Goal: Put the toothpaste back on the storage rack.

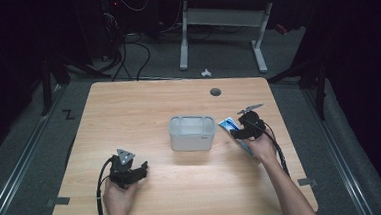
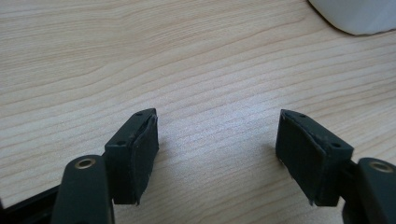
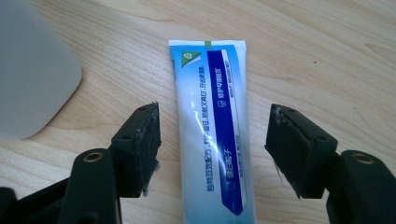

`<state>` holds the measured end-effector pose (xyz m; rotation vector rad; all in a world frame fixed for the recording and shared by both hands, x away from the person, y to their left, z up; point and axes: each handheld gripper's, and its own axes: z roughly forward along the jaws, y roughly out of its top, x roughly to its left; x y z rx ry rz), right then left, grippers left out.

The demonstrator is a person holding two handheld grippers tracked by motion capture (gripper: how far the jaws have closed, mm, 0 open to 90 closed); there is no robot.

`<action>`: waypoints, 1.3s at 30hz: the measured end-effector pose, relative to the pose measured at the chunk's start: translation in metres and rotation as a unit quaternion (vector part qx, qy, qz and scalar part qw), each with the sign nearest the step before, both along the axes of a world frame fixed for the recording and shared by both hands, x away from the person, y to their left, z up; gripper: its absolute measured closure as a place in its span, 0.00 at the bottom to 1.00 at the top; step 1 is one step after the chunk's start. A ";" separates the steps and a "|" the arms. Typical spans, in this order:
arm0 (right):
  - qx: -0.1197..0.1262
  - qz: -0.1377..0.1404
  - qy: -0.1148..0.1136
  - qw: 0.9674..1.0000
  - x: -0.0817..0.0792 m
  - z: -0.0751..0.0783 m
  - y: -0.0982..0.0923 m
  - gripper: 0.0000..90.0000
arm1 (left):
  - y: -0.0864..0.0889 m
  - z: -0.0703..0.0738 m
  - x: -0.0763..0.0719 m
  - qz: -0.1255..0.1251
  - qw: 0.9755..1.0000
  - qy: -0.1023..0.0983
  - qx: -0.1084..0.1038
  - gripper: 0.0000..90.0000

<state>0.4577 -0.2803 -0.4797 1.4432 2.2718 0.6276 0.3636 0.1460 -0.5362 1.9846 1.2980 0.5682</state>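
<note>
Toothpaste tube (image 3: 212, 135) flat on wooden table (image 3: 303, 46), untouched between spread jaws of right tool (image 3: 212, 149); left tool (image 2: 217, 154) likewise released.

The tube (image 3: 215, 135) carries lines of Chinese print, too small to read, and a green triangular logo.

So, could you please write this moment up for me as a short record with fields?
surface: light wooden table
container: grey-white rounded plastic tub, mid-table
item: blue and white toothpaste tube, flat on the table, right of the tub
right gripper: jaws open either side of the tube, pads clear of it
left gripper: jaws open over bare wood, nothing between them
</note>
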 end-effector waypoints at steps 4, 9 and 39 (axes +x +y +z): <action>-0.007 0.001 0.013 1.000 0.006 -0.001 0.004 0.38 | 0.000 0.000 0.000 0.000 1.000 0.000 0.000 0.34; -0.008 0.000 0.028 1.000 0.013 0.000 0.005 0.37 | 0.000 0.000 0.000 0.000 1.000 0.000 0.000 0.34; -0.014 -0.010 0.105 0.994 0.037 -0.019 0.007 0.49 | 0.000 0.000 0.000 0.001 1.000 0.000 0.000 0.34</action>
